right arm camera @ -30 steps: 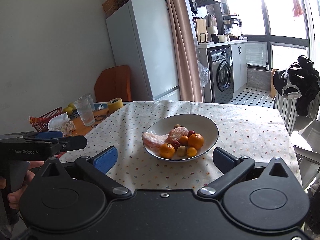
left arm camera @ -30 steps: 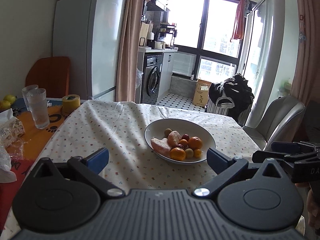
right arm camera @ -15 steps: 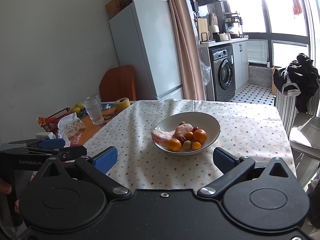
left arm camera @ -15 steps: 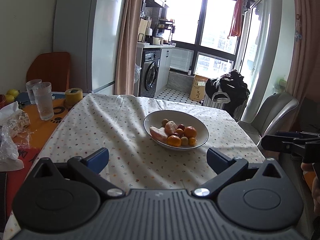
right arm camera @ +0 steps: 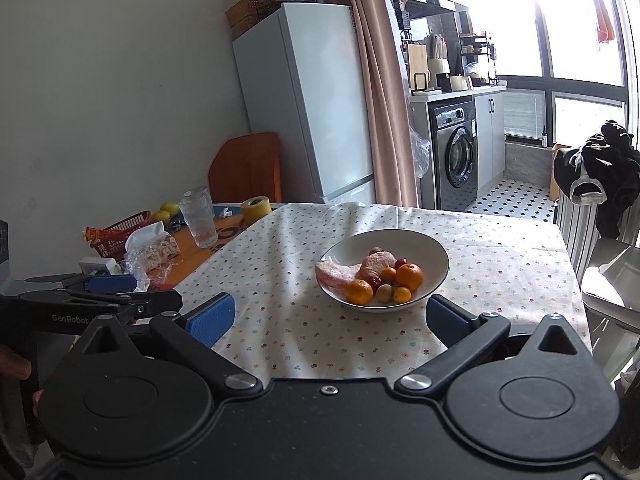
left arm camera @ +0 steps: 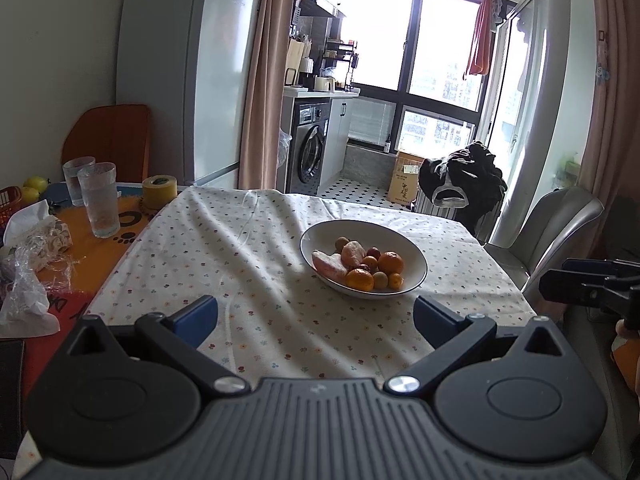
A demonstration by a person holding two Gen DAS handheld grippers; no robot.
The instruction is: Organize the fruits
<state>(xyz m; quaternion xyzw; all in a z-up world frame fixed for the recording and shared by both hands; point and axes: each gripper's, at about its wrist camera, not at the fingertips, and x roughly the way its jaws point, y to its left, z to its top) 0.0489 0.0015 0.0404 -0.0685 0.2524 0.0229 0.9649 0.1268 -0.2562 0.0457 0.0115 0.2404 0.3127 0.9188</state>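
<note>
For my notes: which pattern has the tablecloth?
White tablecloth with small coloured flowers, clearest in the right wrist view.

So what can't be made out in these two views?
- Fruit at the bottom of the bowl: covered by the top layer in both views.
- Small round fruits: too small to identify.
- Near table edge: blocked by each tongs' body.
- Right tongs: cut off by the left view's edge.

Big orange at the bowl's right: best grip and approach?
Take the orange across its middle, from above. It is round and sits atop the pile, top exposed; the bowl wall and neighbouring fruit likely block a low side approach.
</note>
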